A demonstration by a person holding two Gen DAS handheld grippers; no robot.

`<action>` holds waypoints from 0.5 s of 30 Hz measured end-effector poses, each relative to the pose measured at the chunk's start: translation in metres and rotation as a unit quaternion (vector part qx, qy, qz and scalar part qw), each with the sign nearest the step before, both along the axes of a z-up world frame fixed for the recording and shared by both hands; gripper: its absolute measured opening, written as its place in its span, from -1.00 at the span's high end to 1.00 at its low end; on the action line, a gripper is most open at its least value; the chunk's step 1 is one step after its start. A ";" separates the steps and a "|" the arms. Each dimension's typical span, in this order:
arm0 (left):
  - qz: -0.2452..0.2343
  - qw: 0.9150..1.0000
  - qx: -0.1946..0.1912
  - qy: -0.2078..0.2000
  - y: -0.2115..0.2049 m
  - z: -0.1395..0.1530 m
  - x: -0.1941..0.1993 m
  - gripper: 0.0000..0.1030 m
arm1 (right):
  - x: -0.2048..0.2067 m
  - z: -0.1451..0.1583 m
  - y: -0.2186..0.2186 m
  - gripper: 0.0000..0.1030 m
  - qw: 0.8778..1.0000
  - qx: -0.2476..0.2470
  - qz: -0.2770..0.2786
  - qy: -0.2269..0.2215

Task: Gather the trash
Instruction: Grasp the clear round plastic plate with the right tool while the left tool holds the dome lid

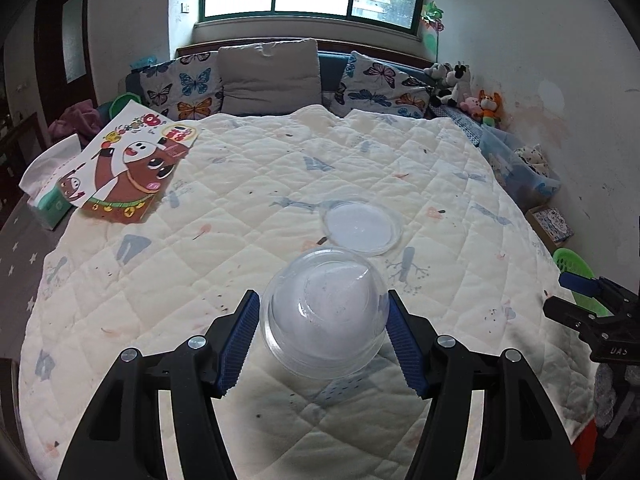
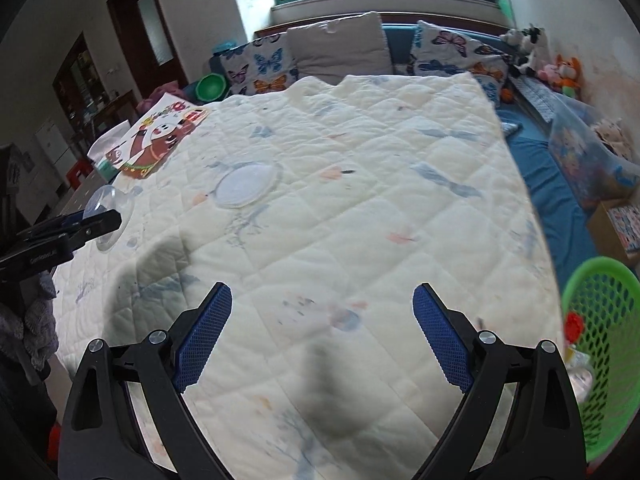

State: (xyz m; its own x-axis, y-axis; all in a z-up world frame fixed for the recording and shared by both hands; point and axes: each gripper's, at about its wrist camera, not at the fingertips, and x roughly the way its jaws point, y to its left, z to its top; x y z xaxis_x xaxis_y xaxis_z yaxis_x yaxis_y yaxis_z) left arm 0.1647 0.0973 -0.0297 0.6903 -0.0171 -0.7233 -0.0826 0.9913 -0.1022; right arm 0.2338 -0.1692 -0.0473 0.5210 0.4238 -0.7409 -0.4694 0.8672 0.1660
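Above the quilted bed cover (image 1: 200, 248), the left gripper (image 1: 322, 330) pinches 1 clear plastic bowl (image 1: 324, 320) between its pads; the right gripper (image 2: 322, 336) hangs spread and empty. Carrying step, apparently. Next move probably calls for reaching the green basket (image 2: 600, 344); 1 clear lid (image 1: 362, 226) remains on the cover.

A: Left gripper (image 1: 322, 340), state?
B: Lower centre of frame, tilted downward, blue pads (image 1: 240, 344) clamped on something held between them.
A: Right gripper (image 2: 322, 340)?
B: Lower centre, jaws spread wide, nothing between.
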 end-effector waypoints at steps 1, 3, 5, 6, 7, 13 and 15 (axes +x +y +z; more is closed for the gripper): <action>0.005 1.000 -0.002 0.000 0.005 0.000 -0.002 -0.19 | 0.003 -0.001 0.009 -0.78 1.000 -0.001 0.008 0.000; 0.014 1.000 -0.007 -0.001 0.015 0.000 -0.008 -0.19 | 0.008 -0.004 0.028 -0.78 1.000 -0.004 0.021 0.000; 0.020 1.000 -0.009 -0.002 0.023 -0.001 -0.013 -0.19 | 0.015 -0.006 0.047 -0.78 0.999 -0.006 0.036 0.003; 0.023 1.000 -0.011 -0.002 0.027 -0.001 -0.014 -0.19 | 0.018 -0.008 0.056 -0.78 0.999 -0.009 0.041 0.003; 0.025 1.000 -0.012 -0.001 0.030 -0.002 -0.016 -0.19 | 0.022 -0.009 0.064 -0.78 0.999 -0.011 0.047 0.004; 0.037 0.999 -0.022 -0.001 0.046 -0.006 -0.023 -0.19 | 0.045 -0.020 0.112 -0.78 0.997 -0.017 0.073 0.014; 0.038 0.999 -0.022 0.002 0.050 -0.008 -0.024 -0.19 | 0.053 -0.024 0.125 -0.78 0.997 -0.022 0.078 0.016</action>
State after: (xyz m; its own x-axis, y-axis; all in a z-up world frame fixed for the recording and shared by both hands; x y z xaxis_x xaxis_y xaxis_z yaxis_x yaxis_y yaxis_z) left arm 0.1407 0.1470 -0.0376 0.6885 0.0038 -0.7252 -0.1585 0.9766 -0.1454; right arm 0.2867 -0.0440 -0.0710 0.4270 0.4641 -0.7760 -0.5941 0.7910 0.1462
